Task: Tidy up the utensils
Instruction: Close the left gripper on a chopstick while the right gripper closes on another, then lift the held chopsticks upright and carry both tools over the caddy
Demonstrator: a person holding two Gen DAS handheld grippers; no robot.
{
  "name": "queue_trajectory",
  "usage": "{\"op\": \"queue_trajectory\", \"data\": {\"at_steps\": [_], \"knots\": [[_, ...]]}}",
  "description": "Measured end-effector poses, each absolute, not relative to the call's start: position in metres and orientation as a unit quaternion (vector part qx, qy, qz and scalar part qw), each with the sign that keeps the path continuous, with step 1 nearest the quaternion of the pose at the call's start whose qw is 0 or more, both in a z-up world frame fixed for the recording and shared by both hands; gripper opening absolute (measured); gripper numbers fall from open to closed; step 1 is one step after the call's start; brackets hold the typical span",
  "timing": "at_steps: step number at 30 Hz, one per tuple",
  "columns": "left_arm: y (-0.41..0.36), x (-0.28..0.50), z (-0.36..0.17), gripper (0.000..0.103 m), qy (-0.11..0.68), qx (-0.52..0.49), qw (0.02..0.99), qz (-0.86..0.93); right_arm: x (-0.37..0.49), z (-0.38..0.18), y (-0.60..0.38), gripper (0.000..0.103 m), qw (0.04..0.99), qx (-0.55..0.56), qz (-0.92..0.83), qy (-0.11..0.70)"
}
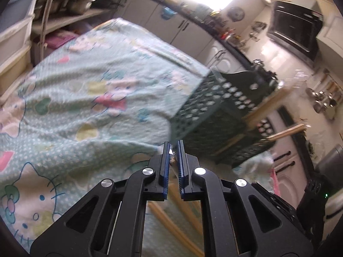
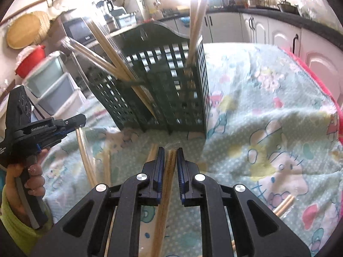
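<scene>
From my right wrist view, the right tongs (image 2: pixel 170 150) sit low over the worktop, their blue pads nearly together and clenched on a wrapped pair of wooden chopsticks (image 2: pixel 166 184) that runs back under the camera. Off to my left in that same view I see the left tongs (image 2: pixel 72 124) from the side, carried in the person's hand (image 2: pixel 30 180) with a green sleeve at the wrist; a clear-wrapped pair of chopsticks (image 2: pixel 85 162) hangs down from their tip toward the cloth. In the left wrist view the left tongs (image 1: pixel 173 150) are almost closed, with a scrap of crinkled clear wrapping pinched between the pads, so I read them as grasping that wrapped pair. More loose chopsticks (image 2: pixel 283 206) lie on the cartoon-cat cloth (image 2: pixel 268 115) near my right side, and others lie below the left tongs. Beyond the tips of both tongs stands the dark green perforated utensil holder (image 2: pixel 163 90), upright on the cloth and divided into compartments. Several wrapped chopsticks (image 2: pixel 107 49) lean out of its left compartment, angled toward the left, and another pair (image 2: pixel 198 19) stands steeply in the right compartment. Behind it are kitchen cabinets (image 2: pixel 268 30) and stacked plastic drawers (image 2: pixel 51 85).
</scene>
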State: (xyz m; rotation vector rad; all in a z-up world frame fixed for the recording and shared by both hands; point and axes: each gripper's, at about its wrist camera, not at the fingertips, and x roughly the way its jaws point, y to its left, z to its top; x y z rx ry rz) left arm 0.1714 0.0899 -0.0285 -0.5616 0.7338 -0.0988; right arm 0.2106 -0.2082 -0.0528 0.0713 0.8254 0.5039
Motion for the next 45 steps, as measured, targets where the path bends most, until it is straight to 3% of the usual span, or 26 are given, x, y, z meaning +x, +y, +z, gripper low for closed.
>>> {"op": "queue_trajectory", "data": {"at_steps": [13, 45], "knots": [[0.051, 0.143, 0.043, 0.003, 0.279, -0.226, 0.928, -0.103, 0.184, 0.002, -0.228, 0.008, 0.912, 0.058, 0.258, 0.315], [0.023, 0.121, 0.129, 0.003, 0.194, -0.167, 0.956, -0.145, 0.162, 0.076, -0.239, 0.007, 0.945, 0.063, 0.258, 0.190]]}}
